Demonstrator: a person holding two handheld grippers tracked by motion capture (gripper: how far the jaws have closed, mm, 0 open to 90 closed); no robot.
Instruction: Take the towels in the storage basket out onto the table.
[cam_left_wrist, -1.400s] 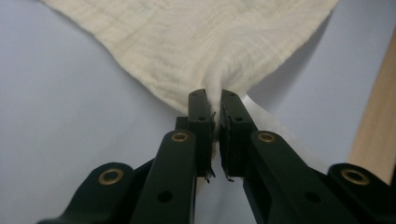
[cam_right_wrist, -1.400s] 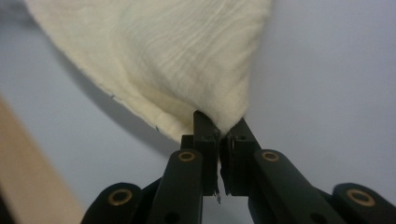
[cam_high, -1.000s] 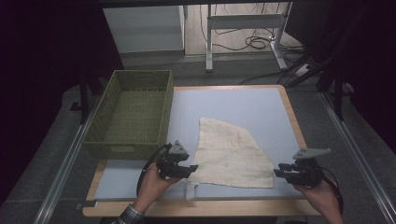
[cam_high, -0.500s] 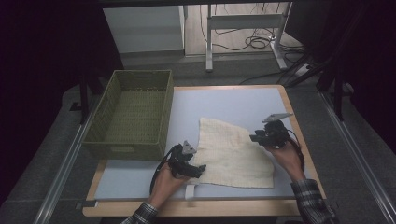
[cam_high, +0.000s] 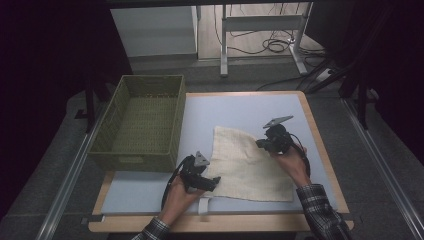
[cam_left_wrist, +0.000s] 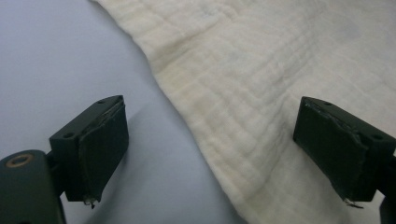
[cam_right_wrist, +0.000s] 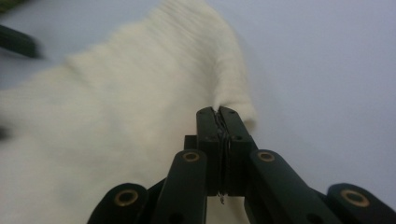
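Note:
A cream cloth (cam_high: 245, 162) lies flat on the blue-grey mat (cam_high: 240, 107). My left gripper (cam_high: 214, 181) rests low at the cloth's near left edge. Its jaws have opened within the last second and stand wide. In the left gripper view the cloth (cam_left_wrist: 280, 70) edge runs between the pads (cam_left_wrist: 105, 140), which do not press on it. My right gripper (cam_high: 260, 144) is over the cloth's right part. Its jaws have just been closing. In the right gripper view they (cam_right_wrist: 218, 114) are shut, pinching a raised fold of the cloth (cam_right_wrist: 116, 116).
A green woven basket (cam_high: 130, 161) stands on the table's left side, next to the mat. The table's wooden edge (cam_high: 320, 145) runs along the right. Desk legs and cables are on the floor beyond the far edge.
The right gripper moved from the table's near right corner up and left onto the cloth and closed on it. The left gripper sank a little at the cloth's edge and opened its jaws.

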